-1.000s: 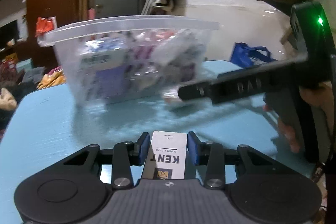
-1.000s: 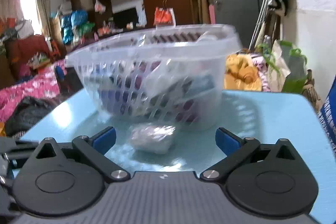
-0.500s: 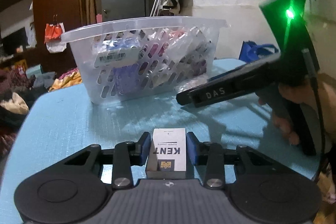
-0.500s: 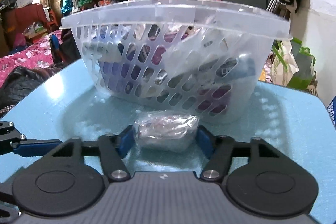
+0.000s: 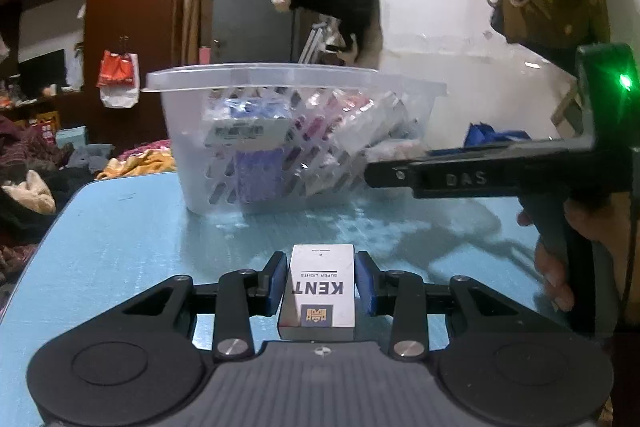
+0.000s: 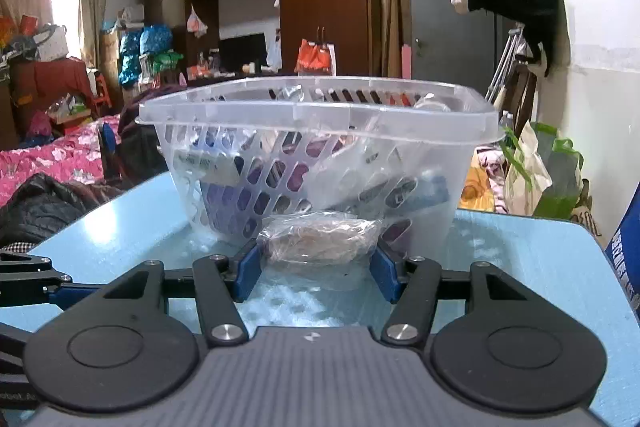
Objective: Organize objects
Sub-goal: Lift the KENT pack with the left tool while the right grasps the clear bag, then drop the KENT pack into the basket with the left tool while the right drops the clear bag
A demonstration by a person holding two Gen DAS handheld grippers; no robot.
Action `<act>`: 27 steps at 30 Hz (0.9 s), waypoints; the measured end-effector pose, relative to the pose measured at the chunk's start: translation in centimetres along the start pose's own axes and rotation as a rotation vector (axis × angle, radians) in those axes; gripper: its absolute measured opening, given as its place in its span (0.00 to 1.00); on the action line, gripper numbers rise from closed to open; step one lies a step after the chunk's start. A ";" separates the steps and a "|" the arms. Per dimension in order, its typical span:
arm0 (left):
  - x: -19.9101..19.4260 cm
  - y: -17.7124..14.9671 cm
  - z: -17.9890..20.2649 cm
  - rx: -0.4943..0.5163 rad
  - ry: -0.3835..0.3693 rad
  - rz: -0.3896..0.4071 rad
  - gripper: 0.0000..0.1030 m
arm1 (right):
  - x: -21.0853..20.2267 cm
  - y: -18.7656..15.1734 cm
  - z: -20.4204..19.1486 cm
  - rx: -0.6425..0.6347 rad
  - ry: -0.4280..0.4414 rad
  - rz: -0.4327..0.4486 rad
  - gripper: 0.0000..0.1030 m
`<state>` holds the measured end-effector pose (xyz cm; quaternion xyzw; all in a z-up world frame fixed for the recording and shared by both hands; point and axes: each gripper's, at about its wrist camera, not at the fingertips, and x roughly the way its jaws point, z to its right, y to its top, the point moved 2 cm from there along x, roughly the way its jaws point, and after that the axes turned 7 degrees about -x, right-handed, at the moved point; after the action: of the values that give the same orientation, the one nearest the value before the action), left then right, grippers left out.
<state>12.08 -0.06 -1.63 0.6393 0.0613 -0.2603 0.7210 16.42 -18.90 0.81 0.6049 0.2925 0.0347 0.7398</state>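
My left gripper (image 5: 322, 281) clamps a Kent cigarette pack (image 5: 319, 291) over the blue table (image 5: 120, 247). My right gripper (image 6: 318, 265) squeezes a clear plastic packet (image 6: 318, 239) just before the slotted basket (image 6: 320, 131).

Left tool (image 5: 322, 283): black linkages, silver screws, blue pads. Right tool (image 6: 316, 266) matches; its side, embossed "DAS", carries a green light.
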 end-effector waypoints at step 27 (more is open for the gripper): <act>9.6 19.6 -3.6 -0.134 0.163 0.029 0.77 | 7.0 14.1 4.1 0.014 -0.065 0.021 0.84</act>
<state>30.14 1.46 11.16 0.6093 0.1278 -0.1922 0.7586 28.37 -15.92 11.35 0.6139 0.2619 0.0208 0.7444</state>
